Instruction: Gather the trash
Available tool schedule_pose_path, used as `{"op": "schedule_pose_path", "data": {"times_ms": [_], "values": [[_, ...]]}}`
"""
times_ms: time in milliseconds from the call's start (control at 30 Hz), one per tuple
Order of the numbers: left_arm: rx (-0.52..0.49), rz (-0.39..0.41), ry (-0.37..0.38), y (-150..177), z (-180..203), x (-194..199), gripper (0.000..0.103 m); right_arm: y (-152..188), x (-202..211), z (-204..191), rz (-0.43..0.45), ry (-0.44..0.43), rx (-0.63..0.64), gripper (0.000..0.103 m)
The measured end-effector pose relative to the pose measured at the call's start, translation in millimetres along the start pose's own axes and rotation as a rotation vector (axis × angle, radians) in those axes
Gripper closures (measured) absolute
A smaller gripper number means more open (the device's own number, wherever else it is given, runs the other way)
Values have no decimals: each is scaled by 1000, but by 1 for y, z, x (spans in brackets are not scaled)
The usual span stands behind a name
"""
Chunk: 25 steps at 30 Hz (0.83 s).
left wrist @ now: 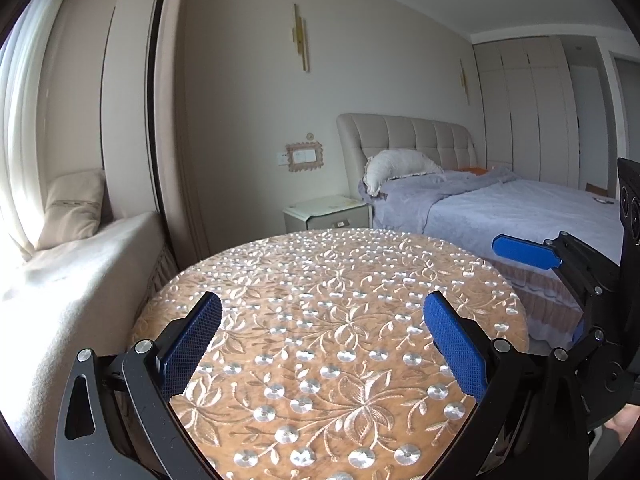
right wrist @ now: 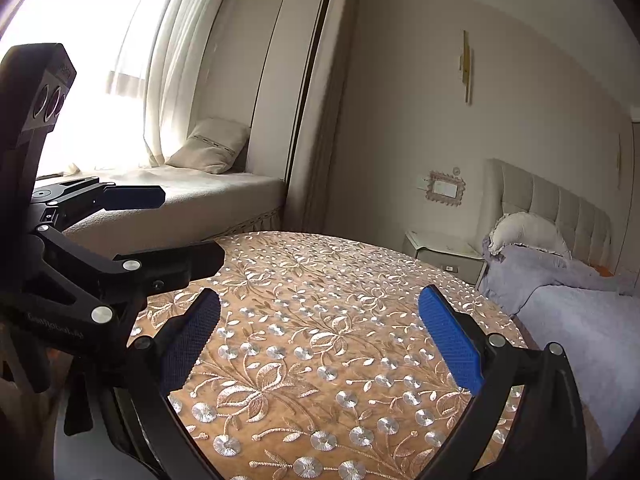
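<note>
Left tool: spread, empty. Right tool: spread, empty. Both over embroidered round desk, side by side. Trash: none visible, possibly out of frame; nearer hand undeterminable.

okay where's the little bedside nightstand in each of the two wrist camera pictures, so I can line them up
Left wrist view: the nightstand sits just above centre, behind the round embroidered table, left of the bed.
Right wrist view: the nightstand sits right of centre, beyond the table's far edge, again beside the bed.
Shared landmark: the framed wall switch on the wall above the nightstand.
</note>
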<state>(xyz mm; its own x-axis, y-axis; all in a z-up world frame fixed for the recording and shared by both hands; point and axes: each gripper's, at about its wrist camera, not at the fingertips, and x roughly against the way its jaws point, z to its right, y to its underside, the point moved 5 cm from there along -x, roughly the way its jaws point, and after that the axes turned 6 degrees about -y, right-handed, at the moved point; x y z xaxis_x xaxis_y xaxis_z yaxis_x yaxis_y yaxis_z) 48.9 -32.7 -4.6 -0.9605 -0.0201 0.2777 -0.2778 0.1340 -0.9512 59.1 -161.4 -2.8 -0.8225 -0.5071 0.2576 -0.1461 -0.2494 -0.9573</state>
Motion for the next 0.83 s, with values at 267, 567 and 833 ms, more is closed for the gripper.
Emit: {"op": "schedule_pose_path", "data": {"times_ms": [267,567,833], "values": [[15,14,13,-1,0,4,4,4,2,3,-1,10,5,4],[-14,30,-2,-6,6,8,4,2,2,1,1,16,16,4],[-34,27,10,-9,7,8,4,7,-2,1,-13,27,19,4]]}}
